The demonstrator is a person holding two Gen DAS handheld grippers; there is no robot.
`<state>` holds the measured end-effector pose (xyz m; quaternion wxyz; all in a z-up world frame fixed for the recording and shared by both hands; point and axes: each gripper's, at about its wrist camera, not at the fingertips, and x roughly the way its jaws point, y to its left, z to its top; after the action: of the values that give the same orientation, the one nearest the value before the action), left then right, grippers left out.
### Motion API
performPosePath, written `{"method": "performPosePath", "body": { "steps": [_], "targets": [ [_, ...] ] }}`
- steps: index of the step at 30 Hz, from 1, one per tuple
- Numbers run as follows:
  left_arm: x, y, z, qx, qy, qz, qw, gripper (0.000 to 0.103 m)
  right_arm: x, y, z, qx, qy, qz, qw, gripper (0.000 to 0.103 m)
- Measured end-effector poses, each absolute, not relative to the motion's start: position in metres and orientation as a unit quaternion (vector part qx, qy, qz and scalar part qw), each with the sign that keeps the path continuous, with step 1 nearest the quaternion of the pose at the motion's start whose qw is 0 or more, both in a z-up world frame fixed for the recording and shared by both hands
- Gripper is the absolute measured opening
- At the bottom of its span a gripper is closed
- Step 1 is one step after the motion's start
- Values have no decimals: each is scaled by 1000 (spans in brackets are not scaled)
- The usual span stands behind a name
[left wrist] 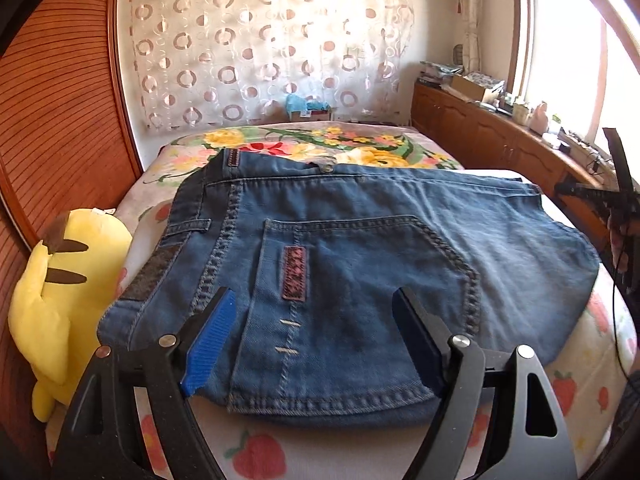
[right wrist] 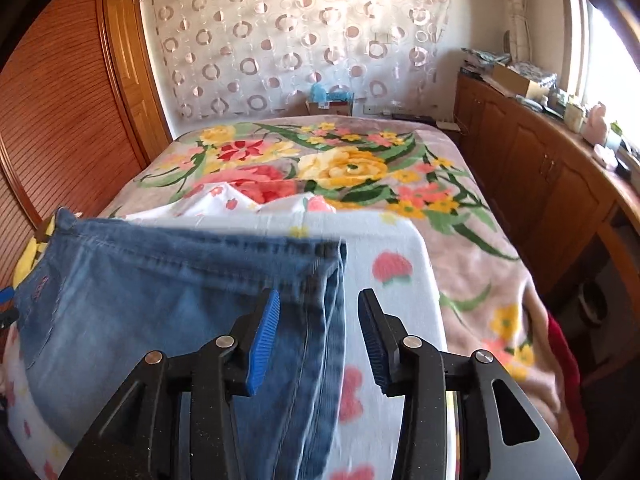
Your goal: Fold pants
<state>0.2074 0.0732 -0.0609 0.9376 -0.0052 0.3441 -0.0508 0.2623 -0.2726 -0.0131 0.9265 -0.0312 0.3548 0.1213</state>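
1. Denim fills the near ground in both of my views: the pants (left wrist: 360,264) lie folded into a compact stack on the strawberry-print sheet (left wrist: 256,456), back pocket (left wrist: 352,304) facing up.
2. My left gripper (left wrist: 316,344) hovers over the near edge of that stack, blue pads spread wide to either side of the pocket, pinching nothing.
3. My right gripper (right wrist: 318,340) sits at the stack's other side, jaws parted. A loose fold of denim runs up between the pads (right wrist: 264,340), but I see no pad pressing on it (the cloth is blurred here, so I judge this only from the gaps at each side).
4. Just beyond the right jaws, the hem edge (right wrist: 316,248) of the pants ends in a bunched corner, with bare sheet to its right.
5. Farther left, a yellow plush toy (left wrist: 60,304) leans beside the pants at the bed's edge.
6. Past the sheet lies the floral blanket (right wrist: 360,168), then the circle-patterned curtain (right wrist: 300,40) and a wooden cabinet (right wrist: 540,168) along the window side.
7. As I judge it, the fold is nearly complete and I am at the tidying step. The next move calls for squaring that loose right-hand flap against the stack, pressing lightly so the layers underneath do not slide.
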Motion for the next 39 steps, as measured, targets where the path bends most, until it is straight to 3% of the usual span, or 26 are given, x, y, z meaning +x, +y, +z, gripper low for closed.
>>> {"method": "performPosePath", "body": {
  "steps": [13,39],
  "targets": [
    [165,61,-55,-9,336,-56,940,81,192,-292,-33,-10,390,144,909,54],
    [125,82,-52,-5,337,-14,941,81,186,-269,-55,-59,378,129,915,54]
  ]
}}
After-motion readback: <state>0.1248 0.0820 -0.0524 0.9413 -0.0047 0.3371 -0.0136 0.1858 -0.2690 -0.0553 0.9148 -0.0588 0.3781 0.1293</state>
